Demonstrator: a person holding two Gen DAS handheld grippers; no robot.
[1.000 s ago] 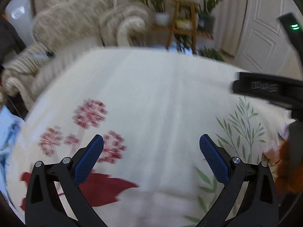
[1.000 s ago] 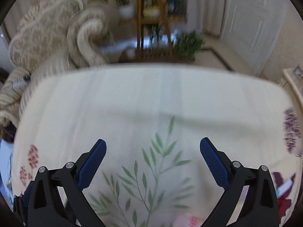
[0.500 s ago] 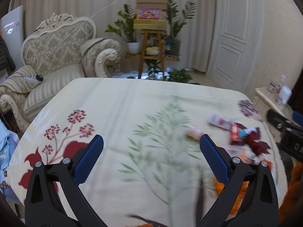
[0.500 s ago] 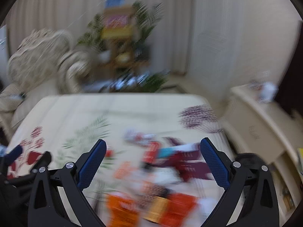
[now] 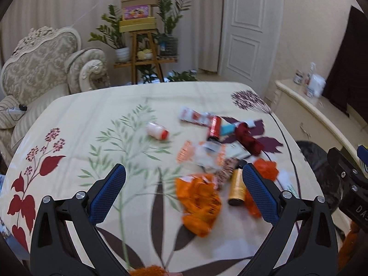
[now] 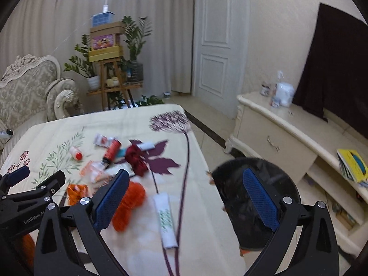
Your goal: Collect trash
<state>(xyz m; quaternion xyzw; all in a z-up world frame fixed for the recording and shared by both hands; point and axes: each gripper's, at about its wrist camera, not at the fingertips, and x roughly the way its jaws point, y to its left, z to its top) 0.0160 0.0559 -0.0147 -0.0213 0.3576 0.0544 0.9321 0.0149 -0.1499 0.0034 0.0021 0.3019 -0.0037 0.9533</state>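
From the left wrist camera, the left tongs point(image 5: 184, 181) stand wide apart and hold nothing, poised above a table point(image 5: 92, 119) covered by a cream cloth printed with leaves and flowers. The trash lies scattered over the right half of that table: a small white bottle with a red cap point(image 5: 157, 131) on its side, apart from the rest; a white and red wrapper point(image 5: 195, 117) farther back; a dark red crumpled wrapper point(image 5: 249, 139) beside it; an orange crinkled bag point(image 5: 199, 201) nearest the camera, between the two fingers in the frame; and a gold can point(image 5: 237, 189) on its side just beside the right-hand finger. Much of the heap is blurred. At the right edge, part of the right tongs point(image 5: 349, 177) shows, with a dark bin point(image 5: 319, 161) behind them, off the table's side. From the right wrist camera, the right tongs point(image 6: 184, 197) are likewise spread apart and empty. A white sachet with green print point(image 6: 165, 220) lies on the cloth between the fingers, near the table's right edge, with an orange bag point(image 6: 130, 203) just to its left. The black bin point(image 6: 230, 184), lined with a dark bag, stands on the floor right beside the table. The left tongs point(image 6: 30, 184) appear at the lower left, over the heap.
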